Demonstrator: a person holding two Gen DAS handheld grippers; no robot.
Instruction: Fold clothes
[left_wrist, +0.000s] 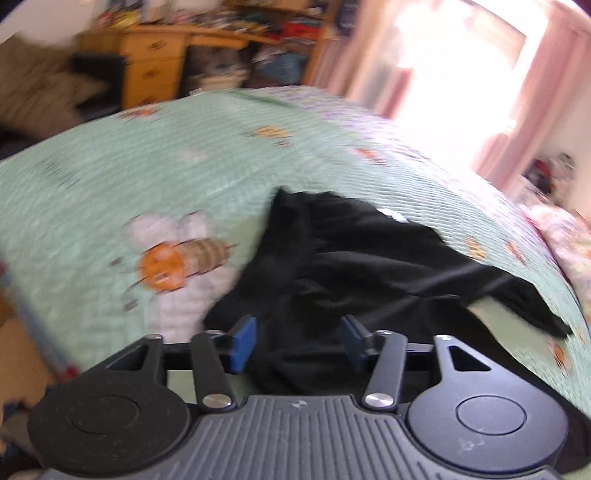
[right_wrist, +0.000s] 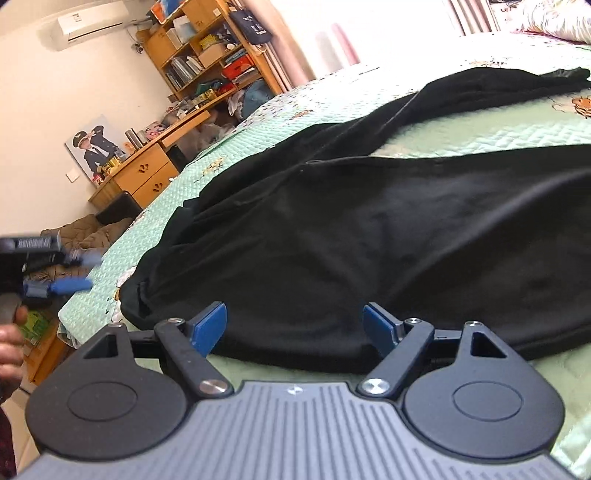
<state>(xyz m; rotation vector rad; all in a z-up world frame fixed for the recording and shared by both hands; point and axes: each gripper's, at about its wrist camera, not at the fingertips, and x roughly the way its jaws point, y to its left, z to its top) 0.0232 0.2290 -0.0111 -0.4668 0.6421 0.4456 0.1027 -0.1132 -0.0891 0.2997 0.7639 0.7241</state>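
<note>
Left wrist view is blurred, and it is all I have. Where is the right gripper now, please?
Observer: The right gripper is open, right at the near edge of the black garment.
Operator: Is the sleeve already folded in?
Observer: No. One sleeve lies stretched out, with a strip of green quilt showing between it and the body.

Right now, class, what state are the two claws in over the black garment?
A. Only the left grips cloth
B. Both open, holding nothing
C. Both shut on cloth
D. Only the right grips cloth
B: the left claw and right claw both gape, blue pads apart, above the black garment, with no cloth pinched.
</note>
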